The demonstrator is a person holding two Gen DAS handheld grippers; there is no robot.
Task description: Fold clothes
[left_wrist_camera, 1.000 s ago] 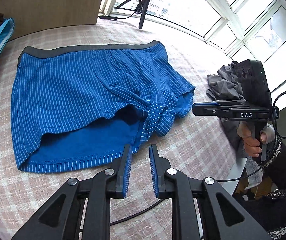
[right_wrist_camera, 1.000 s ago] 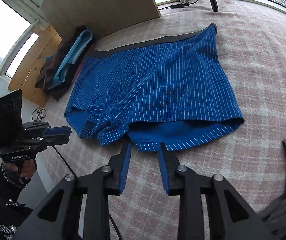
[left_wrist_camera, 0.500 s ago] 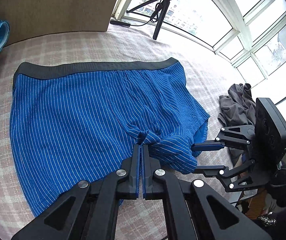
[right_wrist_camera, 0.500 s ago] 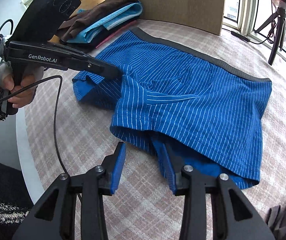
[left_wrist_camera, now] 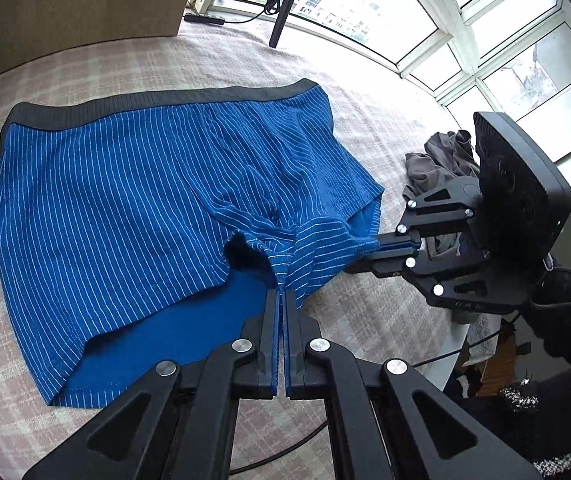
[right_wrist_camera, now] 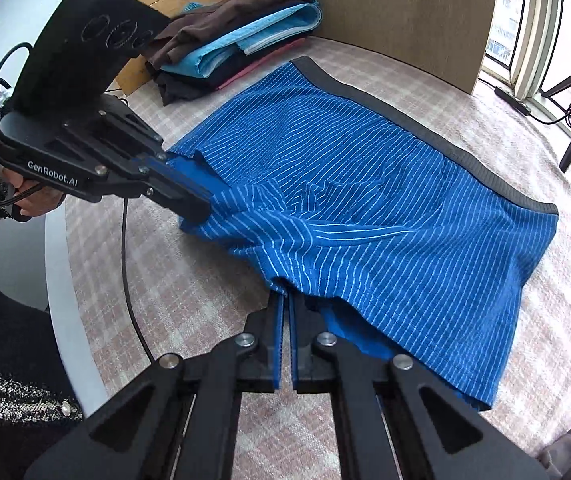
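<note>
Blue white-striped boxer shorts with a dark grey waistband lie flat on the pink checked table cover. My left gripper is shut on the bunched fabric at the crotch, near the front hem. The right wrist view shows this same gripper coming in from the left, held by a hand. My right gripper is shut on the hem of the nearer leg. It reaches in from the right in the left wrist view. The fabric between the two is gathered and slightly lifted.
A stack of folded clothes sits at the far corner against a wooden board. A crumpled grey garment lies by the table's right edge. A tripod stands by the windows. A black cable trails over the near edge.
Both grippers were open short of the hem a second ago. The left shut on the crotch fabric first; the right has now shut on the leg hem, bunching the cloth.
</note>
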